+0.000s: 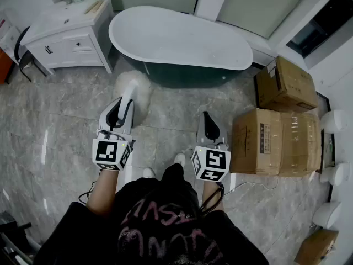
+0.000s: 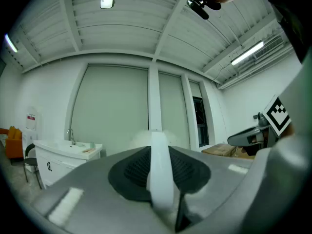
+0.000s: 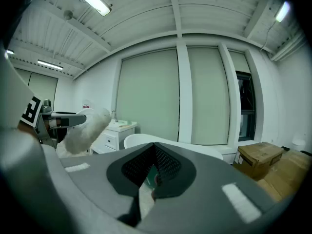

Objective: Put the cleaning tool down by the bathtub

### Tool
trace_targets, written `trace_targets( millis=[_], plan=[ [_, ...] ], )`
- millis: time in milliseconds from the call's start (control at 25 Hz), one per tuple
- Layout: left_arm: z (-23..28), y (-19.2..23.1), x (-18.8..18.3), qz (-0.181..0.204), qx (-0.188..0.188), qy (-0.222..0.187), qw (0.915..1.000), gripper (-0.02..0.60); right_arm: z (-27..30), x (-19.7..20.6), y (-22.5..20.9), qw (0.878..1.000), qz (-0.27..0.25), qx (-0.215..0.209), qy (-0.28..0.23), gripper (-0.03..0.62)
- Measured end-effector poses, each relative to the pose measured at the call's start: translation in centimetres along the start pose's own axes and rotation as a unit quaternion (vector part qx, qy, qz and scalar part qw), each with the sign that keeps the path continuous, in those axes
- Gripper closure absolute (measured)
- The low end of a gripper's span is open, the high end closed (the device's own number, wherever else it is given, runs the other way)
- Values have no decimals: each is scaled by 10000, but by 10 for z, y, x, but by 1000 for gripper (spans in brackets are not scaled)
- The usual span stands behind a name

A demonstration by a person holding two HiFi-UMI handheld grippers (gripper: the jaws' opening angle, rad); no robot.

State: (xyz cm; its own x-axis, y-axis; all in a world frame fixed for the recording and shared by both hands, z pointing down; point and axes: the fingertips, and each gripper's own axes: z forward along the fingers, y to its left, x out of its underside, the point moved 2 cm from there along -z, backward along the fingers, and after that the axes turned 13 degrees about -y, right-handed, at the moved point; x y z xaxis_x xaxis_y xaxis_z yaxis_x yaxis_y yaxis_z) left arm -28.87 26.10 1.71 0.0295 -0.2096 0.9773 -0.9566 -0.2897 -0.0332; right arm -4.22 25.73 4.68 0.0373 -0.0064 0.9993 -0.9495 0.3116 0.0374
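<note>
Grey tile floor [image 1: 55, 109], with the tub [image 1: 182, 75] along its far edge, a cabinet [image 1: 69, 32] in the far left corner and boxes [image 1: 276, 139] down the right edge. I stand mid-floor facing the tub's dark near wall.

My left gripper [image 1: 124, 102] pinches the white handle of the duster [image 1: 135, 87] between its jaws. The fluffy head points forward, raised off the floor, toward the tub's left end. My right gripper [image 1: 207, 117] hangs beside it, jaws pressed together on nothing.

The put-down, as I judge it, calls for lowering the left gripper until head and handle both rest on the tile just beside the tub's wall, and only then spreading the jaws. Letting go from this height would likely send the handle clattering or rolling off. The right gripper should keep aside, toward the boxes.
</note>
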Motion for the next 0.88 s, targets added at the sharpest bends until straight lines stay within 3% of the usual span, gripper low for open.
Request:
trace_targets(
  millis=[880],
  plan=[
    [-21,27,7,-226,209,-14,9995,494,-13,-2,20,9993,-276,256,-37,576]
  ],
)
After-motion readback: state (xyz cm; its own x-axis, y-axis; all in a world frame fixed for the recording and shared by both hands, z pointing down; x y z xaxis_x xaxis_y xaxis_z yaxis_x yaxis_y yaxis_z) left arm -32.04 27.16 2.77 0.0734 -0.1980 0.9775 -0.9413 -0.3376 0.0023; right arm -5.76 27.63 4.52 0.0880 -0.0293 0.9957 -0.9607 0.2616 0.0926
